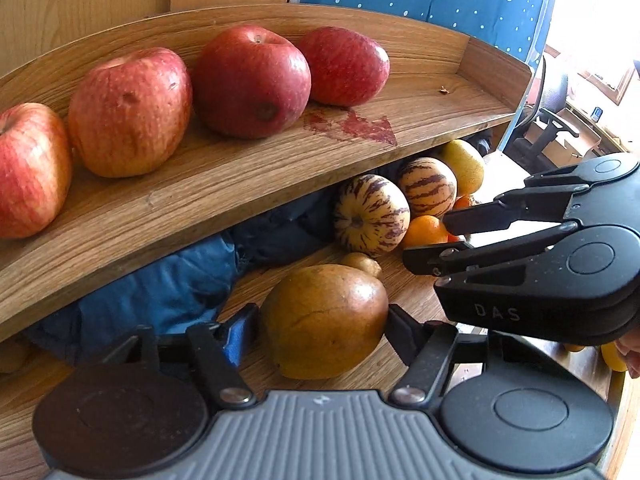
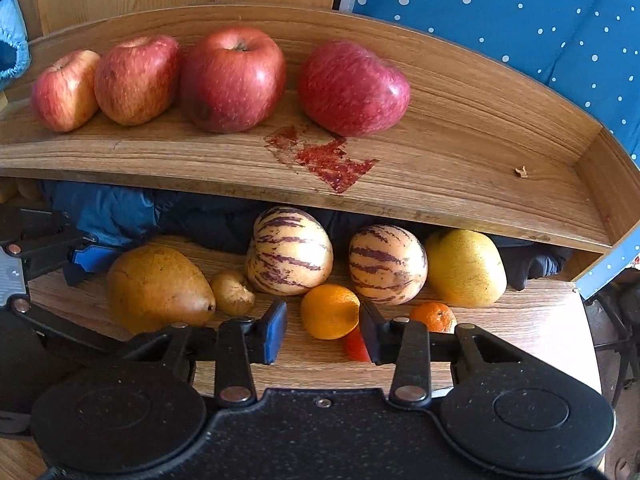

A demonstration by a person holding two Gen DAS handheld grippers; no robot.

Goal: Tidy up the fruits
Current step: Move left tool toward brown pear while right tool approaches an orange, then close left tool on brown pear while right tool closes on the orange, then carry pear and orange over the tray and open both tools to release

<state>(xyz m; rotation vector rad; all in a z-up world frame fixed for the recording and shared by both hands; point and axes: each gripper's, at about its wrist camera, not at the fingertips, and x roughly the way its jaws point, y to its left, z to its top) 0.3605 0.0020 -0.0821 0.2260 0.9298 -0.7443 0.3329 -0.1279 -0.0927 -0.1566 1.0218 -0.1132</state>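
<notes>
Two tongs working: my left gripper (image 1: 322,328) is closing on the brown pear (image 1: 326,320) on the table (image 2: 520,320), my right gripper (image 2: 324,332) is gaping around the orange (image 2: 330,310), not yet gripping. Either could be slipping, rolling into the striped melons (image 2: 290,250).

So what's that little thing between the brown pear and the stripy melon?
A small brown fruit, maybe a tiny pear, lies between the brown pear and the left stripy melon. The right wrist view shows it best.
</notes>
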